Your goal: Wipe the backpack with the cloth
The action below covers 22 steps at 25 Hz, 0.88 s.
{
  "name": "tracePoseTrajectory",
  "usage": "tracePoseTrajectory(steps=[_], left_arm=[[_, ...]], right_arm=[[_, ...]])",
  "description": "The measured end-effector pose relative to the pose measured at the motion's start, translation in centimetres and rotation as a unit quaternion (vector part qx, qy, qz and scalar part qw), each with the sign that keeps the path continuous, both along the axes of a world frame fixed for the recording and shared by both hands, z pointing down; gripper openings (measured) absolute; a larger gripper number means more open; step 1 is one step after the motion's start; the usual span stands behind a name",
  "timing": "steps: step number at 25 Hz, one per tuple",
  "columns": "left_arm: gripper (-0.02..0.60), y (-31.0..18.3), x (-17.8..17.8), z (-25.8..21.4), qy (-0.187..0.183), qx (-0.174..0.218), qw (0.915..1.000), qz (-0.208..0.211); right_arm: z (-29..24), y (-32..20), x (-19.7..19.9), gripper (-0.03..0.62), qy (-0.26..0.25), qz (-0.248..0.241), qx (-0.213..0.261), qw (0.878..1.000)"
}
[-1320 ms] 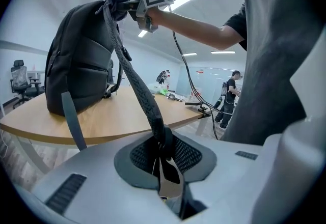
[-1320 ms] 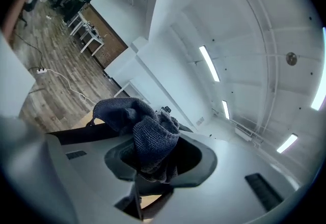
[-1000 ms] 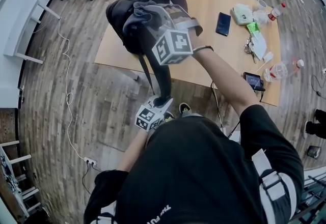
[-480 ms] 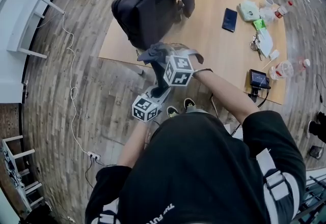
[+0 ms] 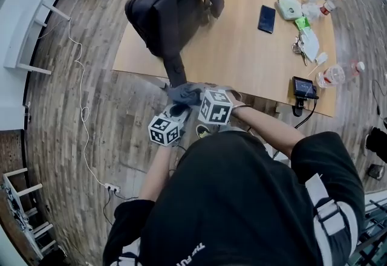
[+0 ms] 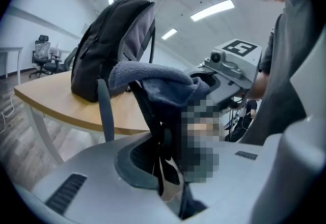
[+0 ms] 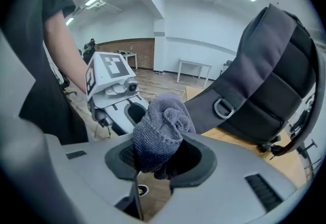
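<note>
Strap (image 6: 153, 111) and cloth (image 7: 159, 129) clamped.
Left gripper (image 6: 162, 167) pinches backpack (image 5: 172, 2) strap; right gripper (image 7: 162, 164) pinches cloth, apparently touching strap.

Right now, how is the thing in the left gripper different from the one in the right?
The left gripper pinches a strap; the right gripper pinches the cloth. The strap is dark, flat and stretched out; the cloth is grey-blue, fuzzy and bunched up. The strap is joined to the backpack on the table; the cloth is a separate piece. Both are clamped between jaws.
</note>
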<state>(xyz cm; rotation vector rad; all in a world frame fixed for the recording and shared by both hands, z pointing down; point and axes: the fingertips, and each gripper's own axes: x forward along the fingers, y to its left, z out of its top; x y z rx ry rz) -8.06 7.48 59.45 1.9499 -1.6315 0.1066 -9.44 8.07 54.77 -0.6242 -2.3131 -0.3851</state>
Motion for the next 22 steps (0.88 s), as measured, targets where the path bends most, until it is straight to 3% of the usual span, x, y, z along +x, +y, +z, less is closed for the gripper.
tracePoseTrajectory(steps=[4, 14, 18, 22], left_arm=[[0.075, 0.5, 0.6, 0.6, -0.004, -0.005, 1.0, 0.002], [0.075, 0.0, 2.5, -0.6, -0.014, 0.021, 0.9994, 0.025], [0.075, -0.8, 2.7, -1.6, -0.013, 0.036, 0.9991, 0.02], [0.075, -0.9, 3.9, -1.8, -0.028, 0.039, 0.9979, 0.043]], right_arm=[[0.5, 1.2, 1.0, 0.129, -0.003, -0.013, 0.029, 0.999], [-2.2, -5.0, -3.0, 0.129, -0.057, 0.08, 0.07, 0.993], [-4.6, -6.8, -5.4, 0.129, -0.095, 0.069, 0.125, 0.985], [-8.2, -9.1, -7.7, 0.129, -0.139, 0.069, 0.173, 0.973]])
